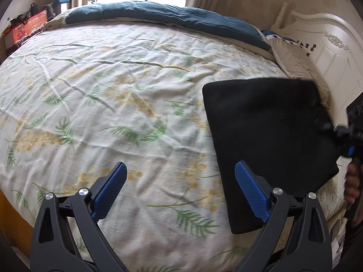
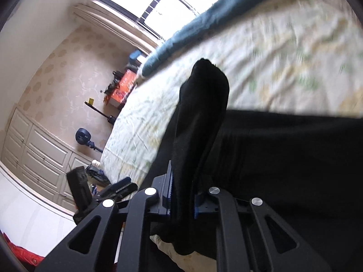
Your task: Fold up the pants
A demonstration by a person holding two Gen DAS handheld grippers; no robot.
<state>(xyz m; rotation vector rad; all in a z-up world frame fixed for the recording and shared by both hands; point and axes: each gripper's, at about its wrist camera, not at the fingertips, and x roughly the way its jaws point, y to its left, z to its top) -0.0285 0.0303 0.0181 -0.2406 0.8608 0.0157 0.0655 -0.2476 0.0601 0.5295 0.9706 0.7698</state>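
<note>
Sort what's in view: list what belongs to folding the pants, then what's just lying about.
Part of the job:
- black pants, folded on the floral bedsheet
- right tongs, shut on a bunch of the pants
- left tongs, open and holding nothing

Lying about:
- teal blanket
- pillow
- headboard
- orange box
- fan

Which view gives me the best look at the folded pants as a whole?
The left wrist view: the black pants lie there as a flat folded rectangle on the floral bedsheet, outline nearly complete. The right wrist view shows only a bunched edge clamped in the right gripper, the rest a dark blur.
</note>
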